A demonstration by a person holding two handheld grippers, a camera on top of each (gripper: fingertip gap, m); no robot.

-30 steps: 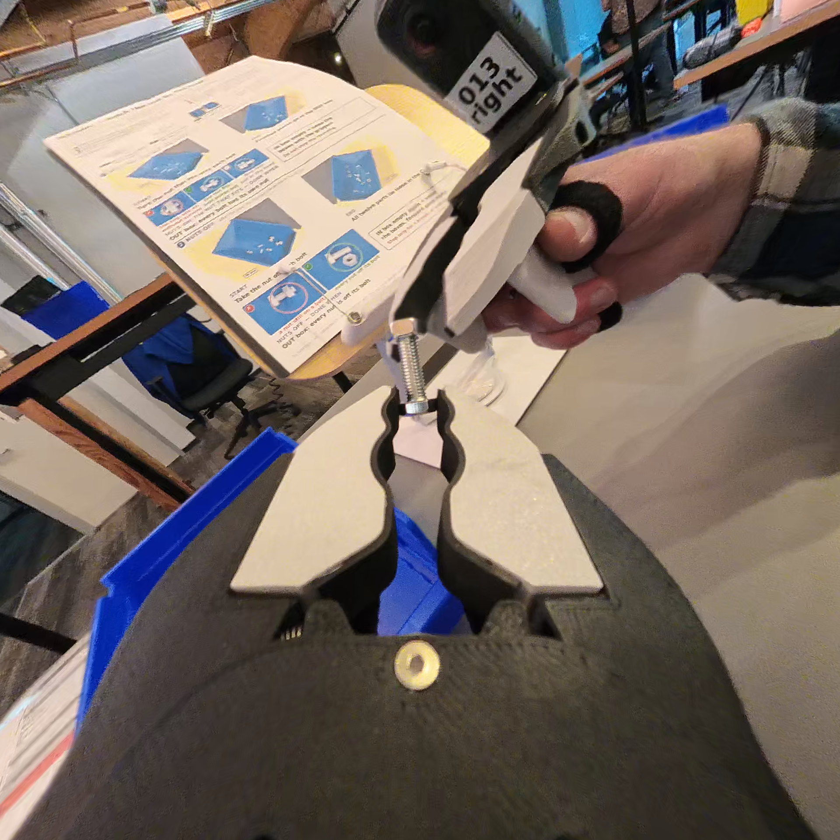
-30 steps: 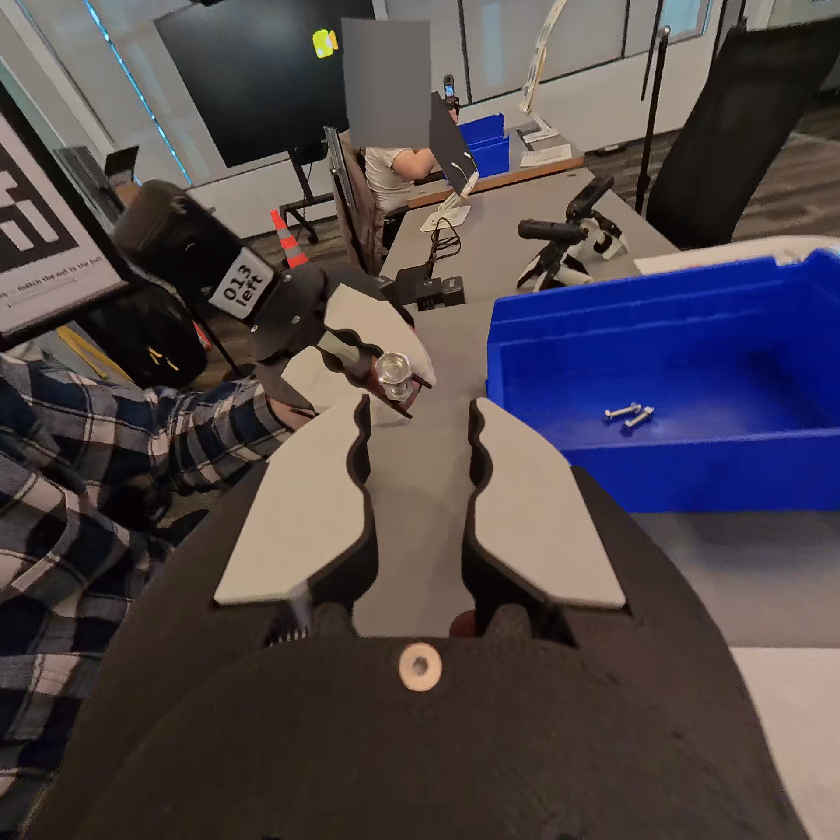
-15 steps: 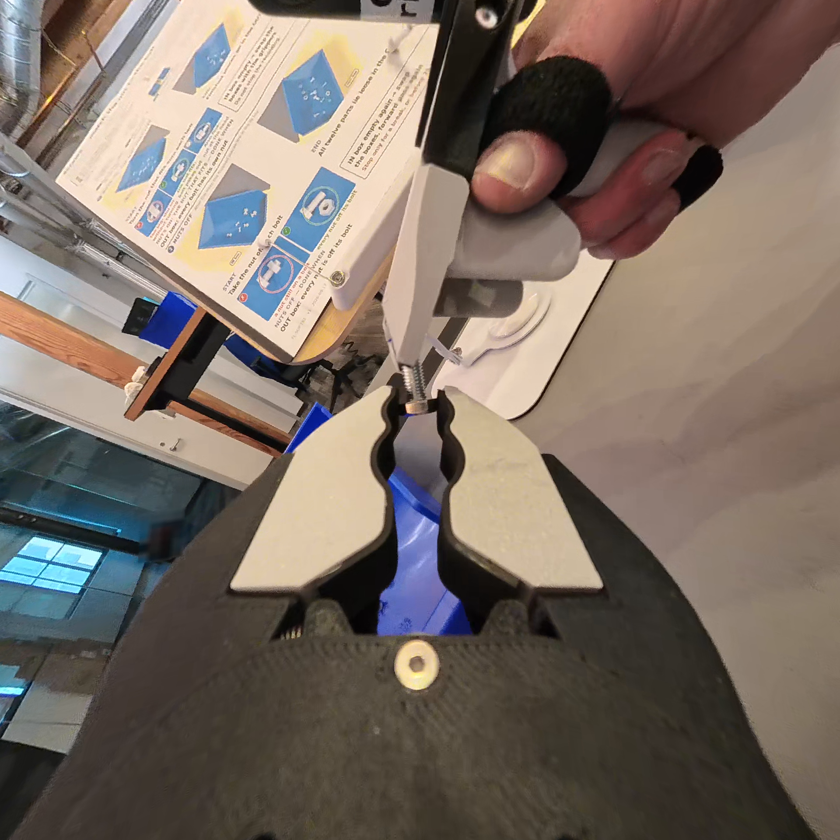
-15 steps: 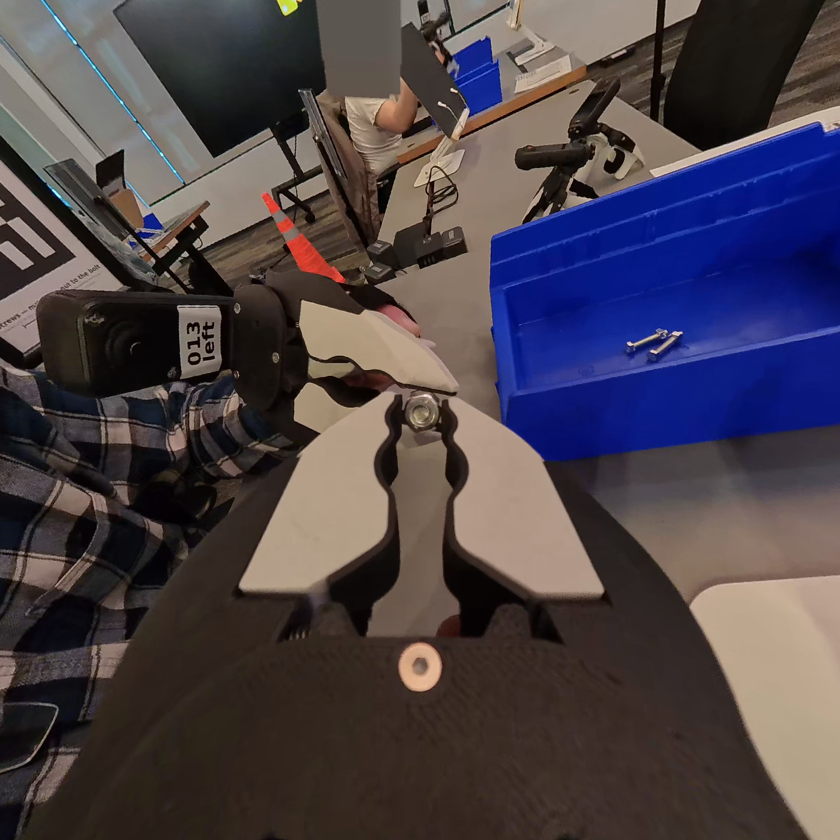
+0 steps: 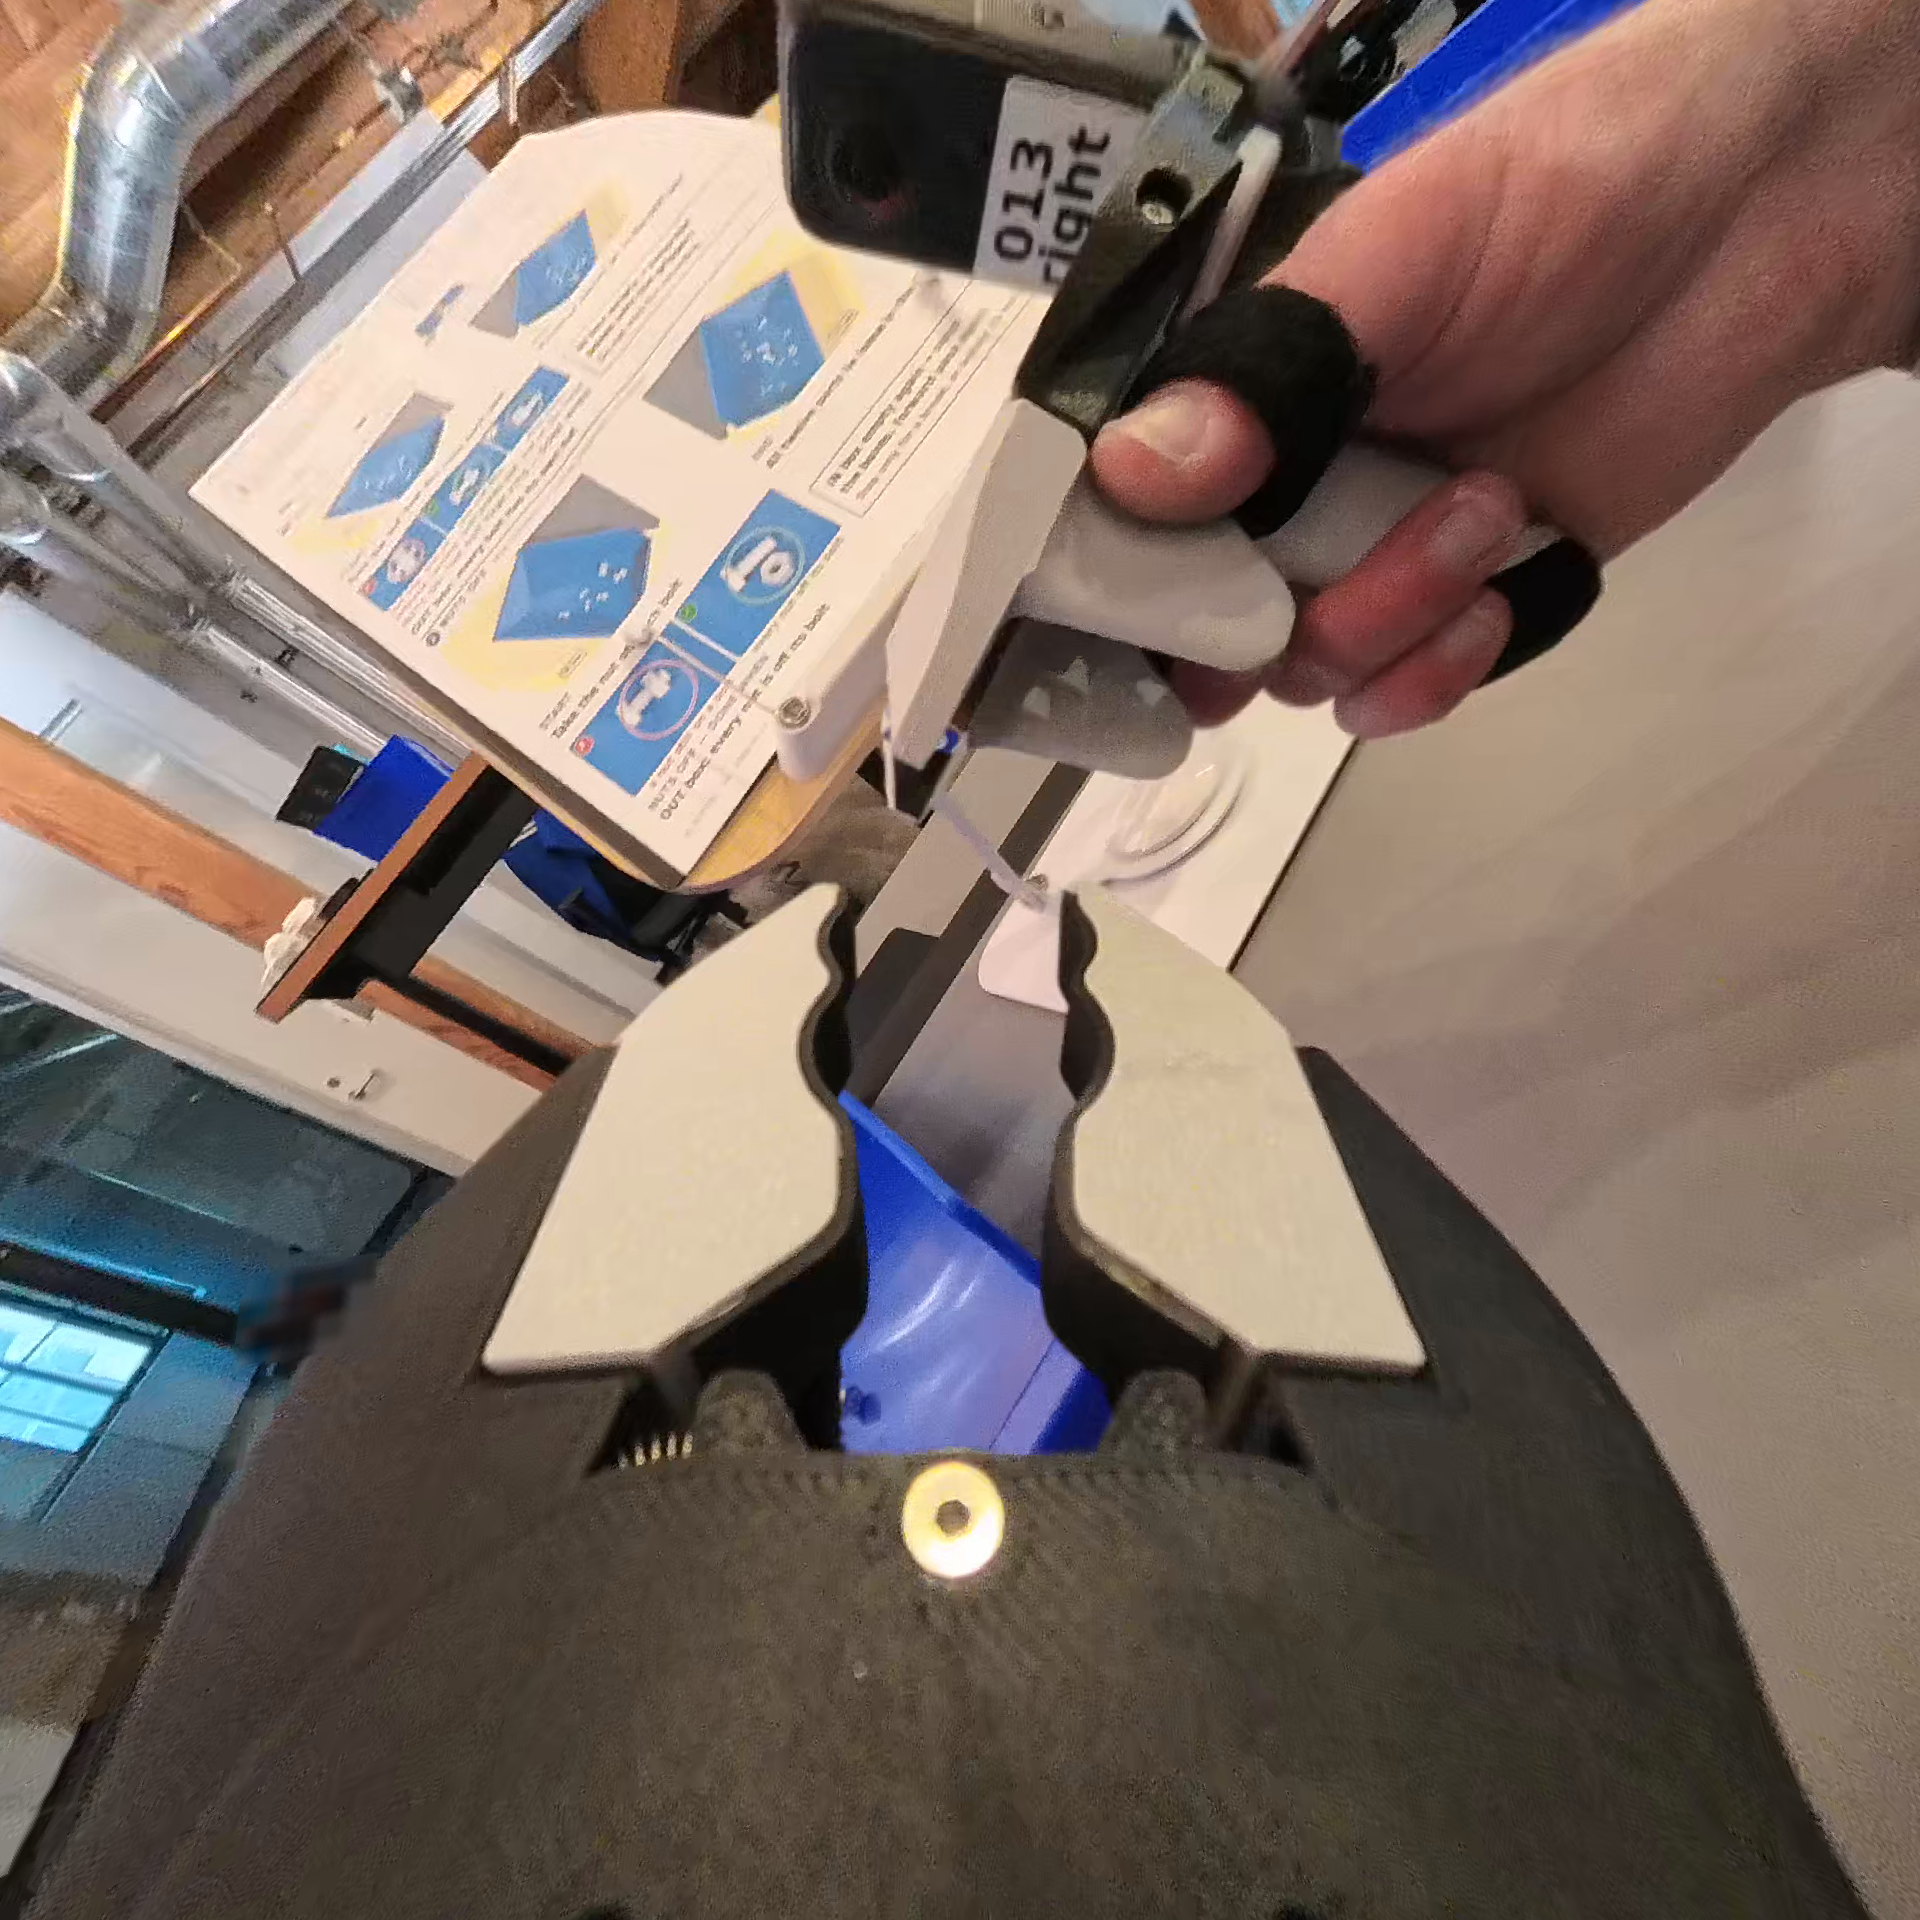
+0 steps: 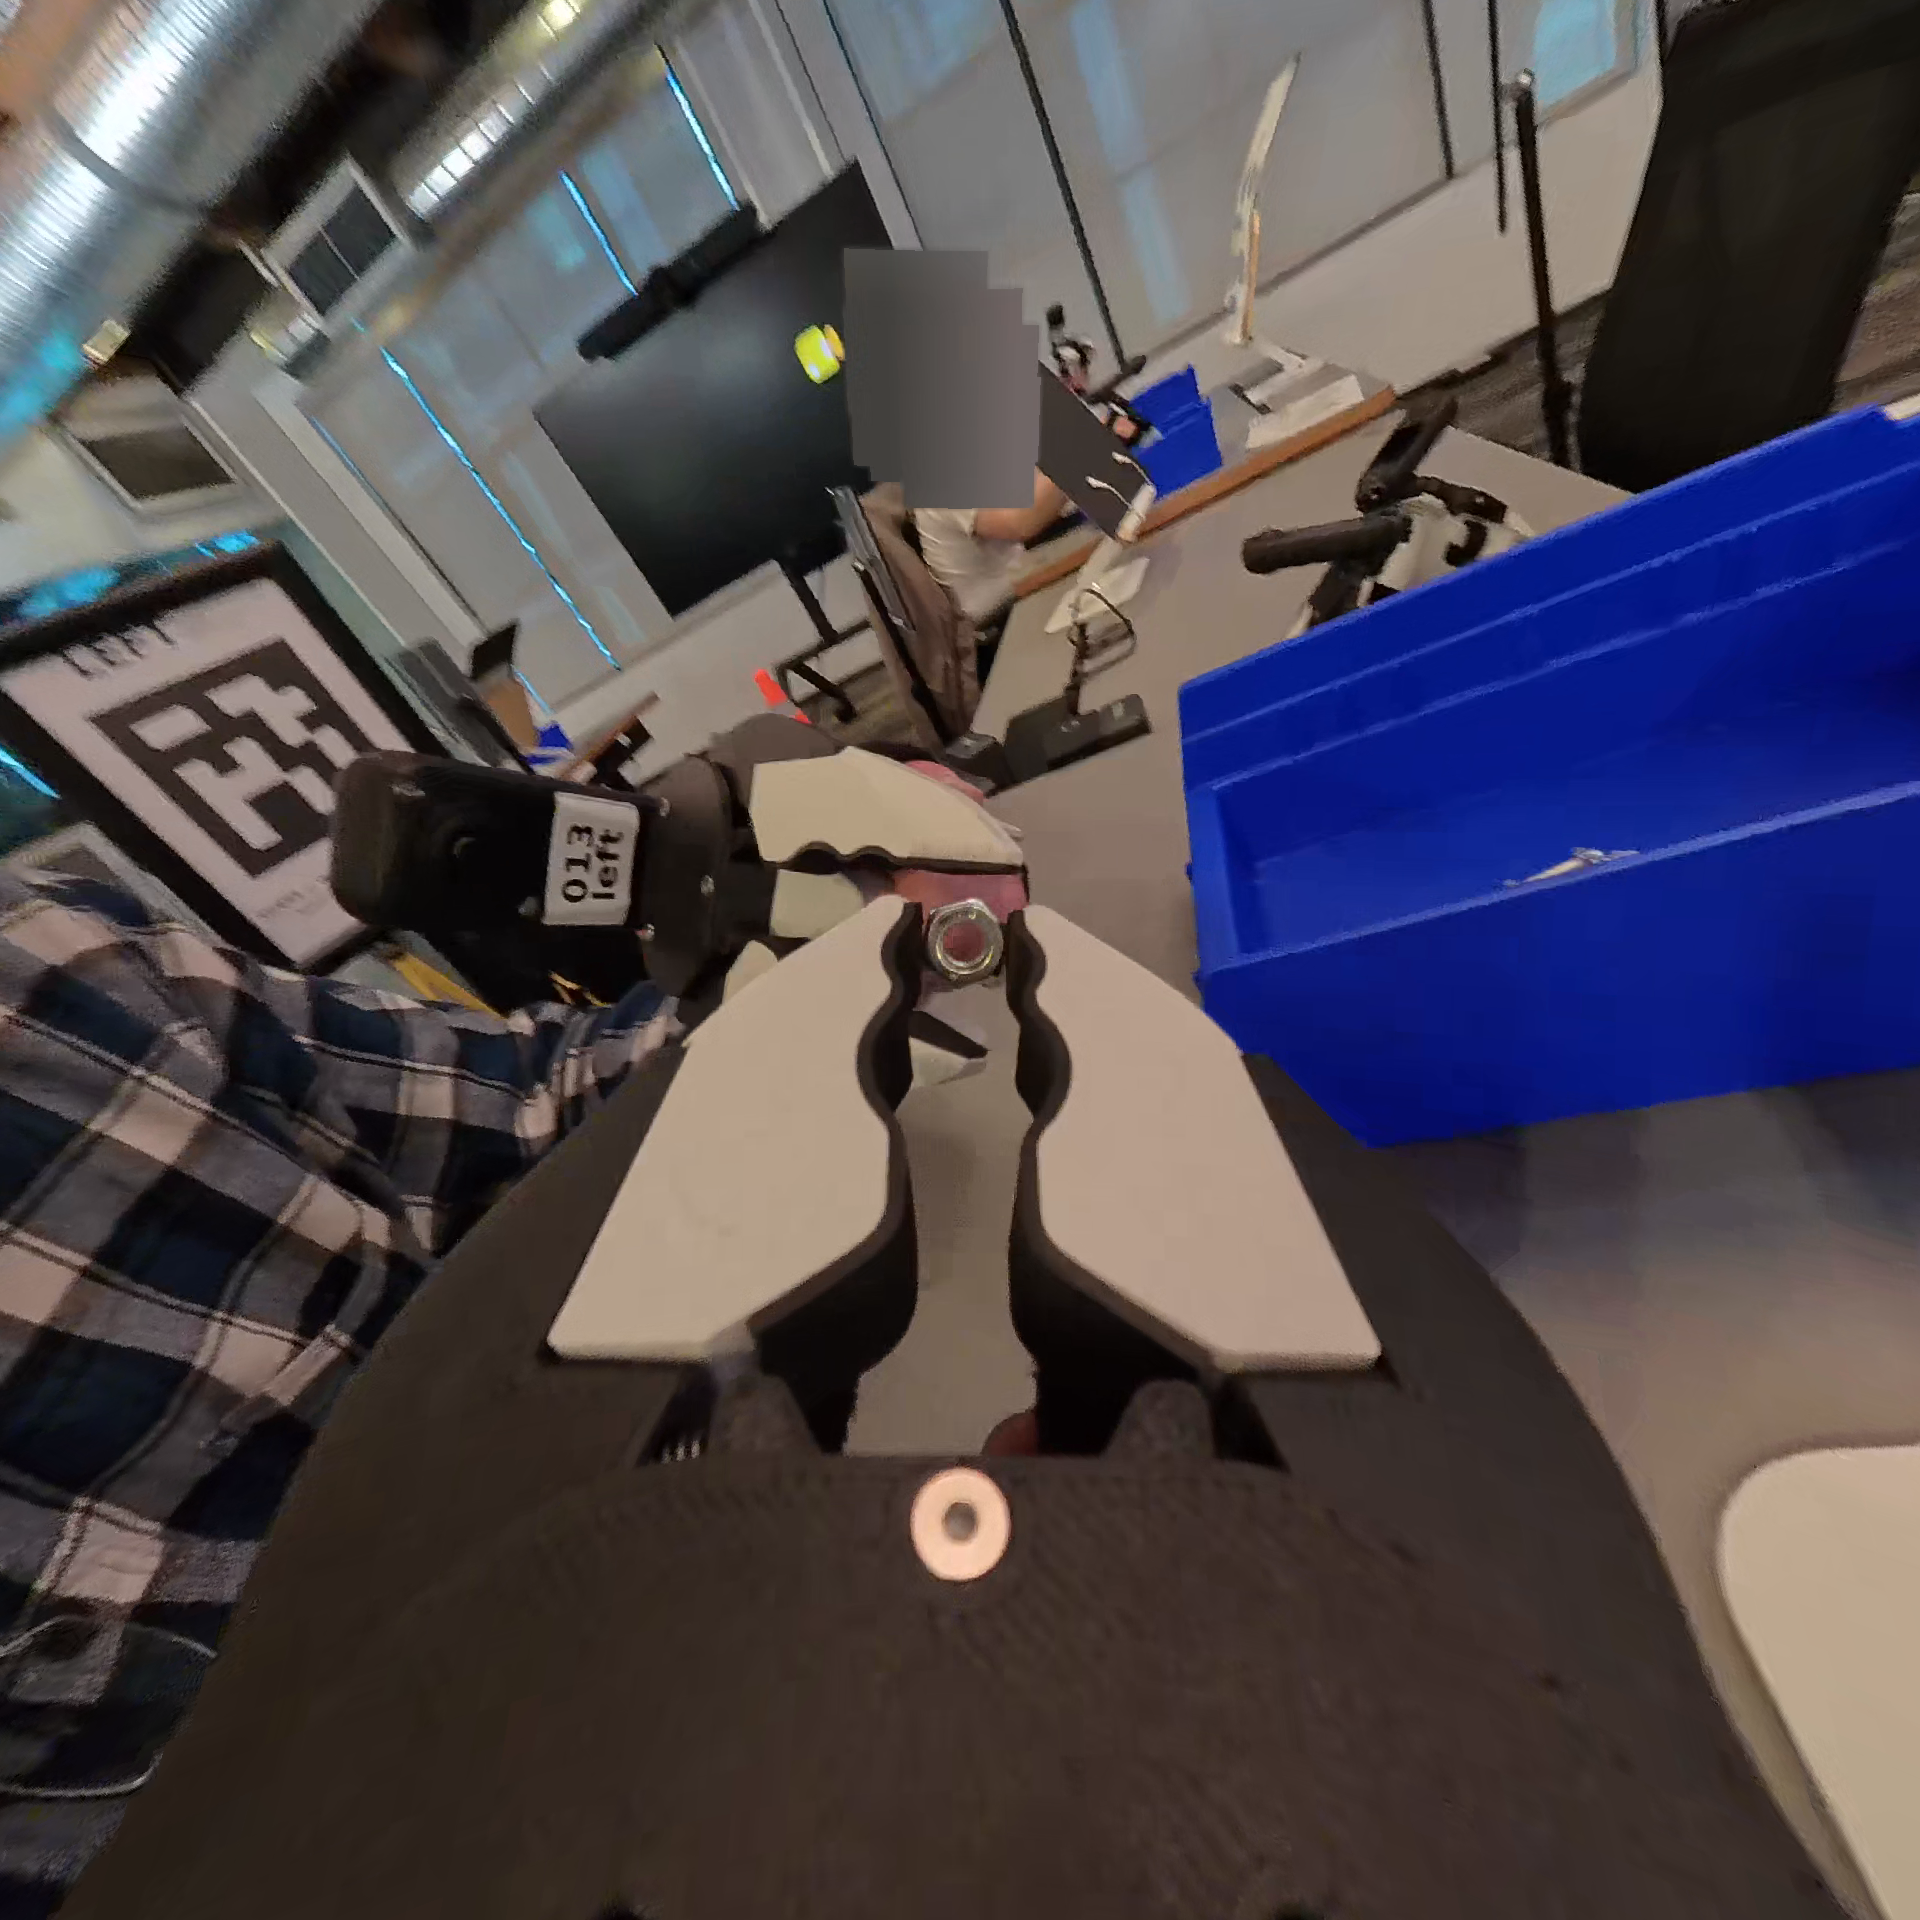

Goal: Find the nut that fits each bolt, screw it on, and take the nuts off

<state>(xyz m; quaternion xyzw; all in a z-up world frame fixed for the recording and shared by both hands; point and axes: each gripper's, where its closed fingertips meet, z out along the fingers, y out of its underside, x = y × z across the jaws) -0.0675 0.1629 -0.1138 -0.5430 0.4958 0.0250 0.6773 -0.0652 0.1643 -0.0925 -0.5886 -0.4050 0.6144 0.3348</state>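
Silver hex nut (image 6: 964,943) sits gripped between the fingertips of the right gripper (image 6: 961,940), its threaded bore facing the camera and a black pad (image 6: 902,951) pressing on each side. Just beyond and to the left of these tips lies the left gripper (image 6: 904,847), turned on its side. In its own view the left gripper (image 5: 951,935) stands wide apart with nothing between its grey fingers (image 5: 727,1049); the right gripper (image 5: 935,727) hangs above and ahead of it, held by a hand (image 5: 1455,436). To the right of the right gripper's fingers stands a blue bin (image 6: 1558,935), with two small bolts (image 6: 1569,864) lying on its floor. Ahead of the left gripper, up and to the left, leans an illustrated instruction sheet (image 5: 582,468) on a board.
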